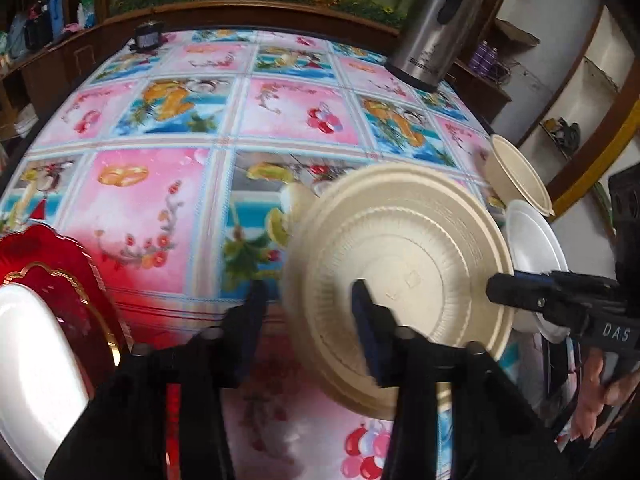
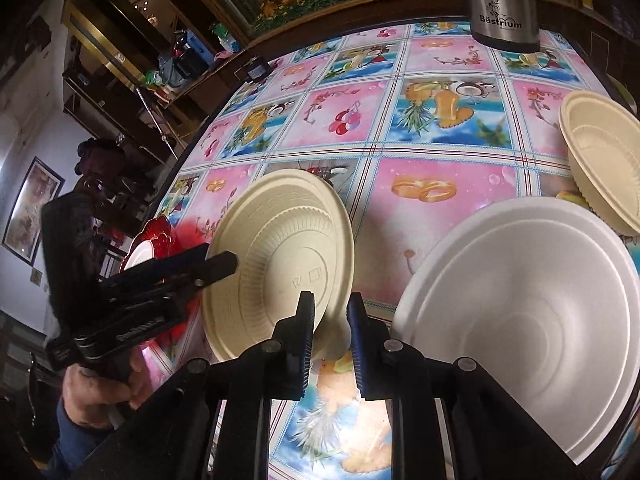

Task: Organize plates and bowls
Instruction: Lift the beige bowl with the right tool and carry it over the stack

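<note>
Pinching the rim of a cream-coloured round disposable plate near the lower centre of the right wrist view, the right gripper holds it tilted on edge above the desk, which is covered in a pink-and-blue fruit-print cloth. The left gripper reaches in from the lower left of that view, its fingers at the plate's opposite edge; in its own view, one finger lies over the plate's ribbed face and the other off its left edge, and motion blur leaves it unclear whether they press on the rim.

A white foam bowl sits at the lower right, with a cream ribbed bowl just behind it at the right edge. A red scalloped plate with gold trim, bearing a white dish, lies at the far left of the left wrist view, and a steel thermos jug stands at the upper right.

Such ware looks light and thin, likely to flex or crack if squeezed hard. The stiffer outer rim seems the safest place to take hold, with a modest pinch.
</note>
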Demonstrator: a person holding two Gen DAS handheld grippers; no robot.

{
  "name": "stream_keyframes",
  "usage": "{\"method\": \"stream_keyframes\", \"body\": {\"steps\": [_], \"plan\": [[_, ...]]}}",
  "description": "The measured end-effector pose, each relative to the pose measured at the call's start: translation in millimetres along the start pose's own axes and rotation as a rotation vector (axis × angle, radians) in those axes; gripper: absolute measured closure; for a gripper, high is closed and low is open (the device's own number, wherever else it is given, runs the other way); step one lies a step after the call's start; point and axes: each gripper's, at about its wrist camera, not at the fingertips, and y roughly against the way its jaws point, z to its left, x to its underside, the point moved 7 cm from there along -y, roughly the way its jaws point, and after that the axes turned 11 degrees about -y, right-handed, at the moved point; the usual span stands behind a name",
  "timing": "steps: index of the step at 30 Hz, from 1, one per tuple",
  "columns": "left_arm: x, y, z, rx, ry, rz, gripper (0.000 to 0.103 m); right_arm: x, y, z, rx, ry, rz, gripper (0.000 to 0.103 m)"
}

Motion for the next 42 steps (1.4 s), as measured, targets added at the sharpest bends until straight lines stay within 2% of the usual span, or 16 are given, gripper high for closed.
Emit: {"method": "stream_keyframes", "body": {"steps": [3,9,12,19,21,25,27,29,33,38,41,42], "plan": [[8,3,-6,-0.008,-0.026,-0.007,0.074,0,2,0,-0.003,-0.012,-0.017,0.084],[32,34,-10,0.042,-0.022,-0.039,0.074,6,3,1,-0.032,-0.029,-0.021,0.084],[48,41,-10,0.073,0.004,-0.029,0.074,13,3,5,-0.039,-0.018,-0.010,0.084],[57,36,-6,0.067,0.029,-0.009,0.074,22,-7,14,-0.016,0.005,-0.016,0.081],[57,36,-8,0.062,0.023,-0.012,0.074,23,-4,14,0.008,0.016,-0.042,0.076],[53,37,-6,0.039,0.011,-0.026,0.074,26,28,10,0.054,0.028,-0.161,0.076],[52,34,-5,0.032,0.005,-0.025,0.074,35,45,11,0.025,0.029,-0.185,0.075],[52,32,-5,0.031,-0.002,-0.029,0.074,48,49,11,-0.022,0.008,-0.168,0.074],[54,29,-7,0.016,-0.015,-0.031,0.074,73,29,-1,-0.116,-0.117,-0.061,0.073],[57,31,-11,-0.002,-0.035,-0.040,0.074,70,14,-11,-0.185,-0.202,-0.066,0.074],[56,35,-16,-0.002,-0.057,-0.056,0.076,70,8,-9,-0.180,-0.188,-0.072,0.088],[56,37,-18,-0.006,-0.064,-0.061,0.076,70,9,-7,-0.177,-0.185,-0.079,0.089]]}}
